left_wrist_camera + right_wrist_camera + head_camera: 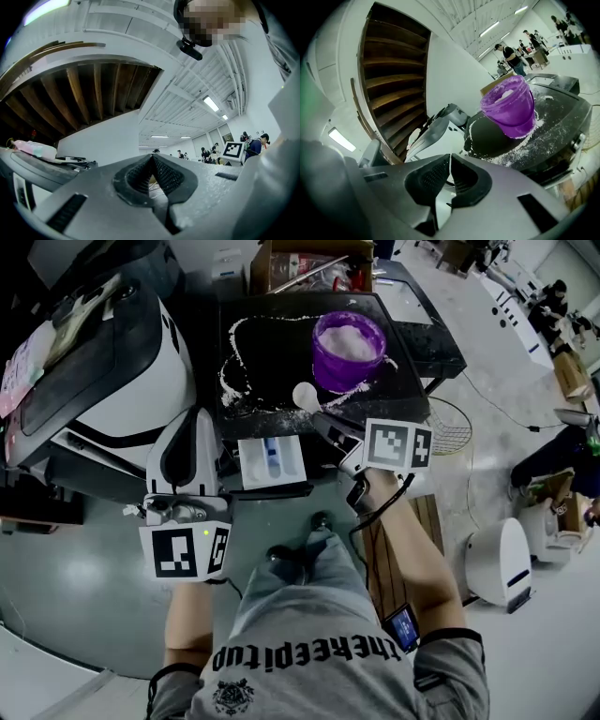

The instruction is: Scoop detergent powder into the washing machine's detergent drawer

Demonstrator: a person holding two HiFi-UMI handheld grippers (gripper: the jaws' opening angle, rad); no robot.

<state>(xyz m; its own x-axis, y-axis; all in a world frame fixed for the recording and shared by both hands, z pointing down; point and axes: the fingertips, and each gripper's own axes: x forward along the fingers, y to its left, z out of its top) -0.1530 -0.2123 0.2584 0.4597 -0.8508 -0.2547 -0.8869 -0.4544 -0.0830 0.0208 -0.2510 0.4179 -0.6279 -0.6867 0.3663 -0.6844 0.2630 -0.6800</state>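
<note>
Left gripper [151, 160] fingers pressed together, right gripper [449, 164] fingers pinching white scoop [305, 396] handle, bowl ahead

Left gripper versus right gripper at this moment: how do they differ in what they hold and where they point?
The left gripper is shut on nothing; the right gripper is shut on the handle of the white scoop. The left gripper points up at the ceiling, while the right gripper points across the machine top, with the purple tub ahead to its right. Both have their jaws together.
</note>
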